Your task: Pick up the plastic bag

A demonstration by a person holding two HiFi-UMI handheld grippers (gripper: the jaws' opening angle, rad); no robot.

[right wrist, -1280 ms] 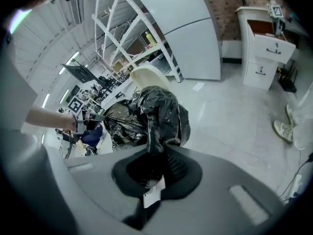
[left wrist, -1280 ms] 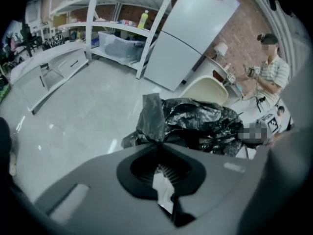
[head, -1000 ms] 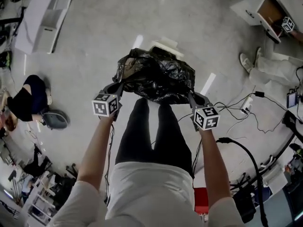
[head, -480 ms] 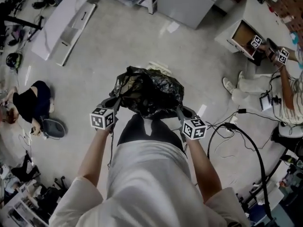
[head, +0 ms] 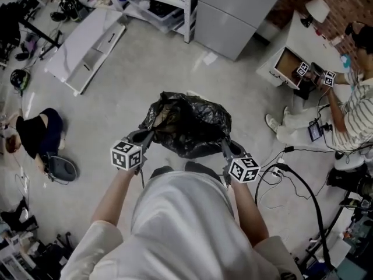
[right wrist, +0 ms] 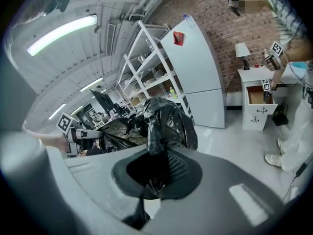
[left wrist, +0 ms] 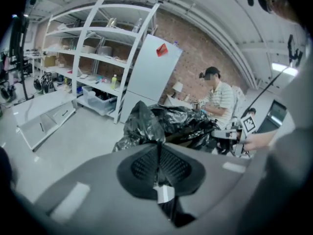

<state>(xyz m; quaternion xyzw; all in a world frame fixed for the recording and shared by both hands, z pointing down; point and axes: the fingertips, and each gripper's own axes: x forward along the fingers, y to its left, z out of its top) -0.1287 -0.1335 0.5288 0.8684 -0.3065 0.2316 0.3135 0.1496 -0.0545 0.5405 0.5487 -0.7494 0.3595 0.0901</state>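
We hold the black plastic bag by its rim on two sides. Our left claw is clenched on one fold of the thin film, and our right claw is clenched on the opposite fold. Compared with a second ago, we stand more upright and both hands are higher. The bag now hangs between the two claws in front of our body, and it seems to be off the floor. We judge that the pick-up is almost done. What remains is to keep both grips firm, because such film can slip.
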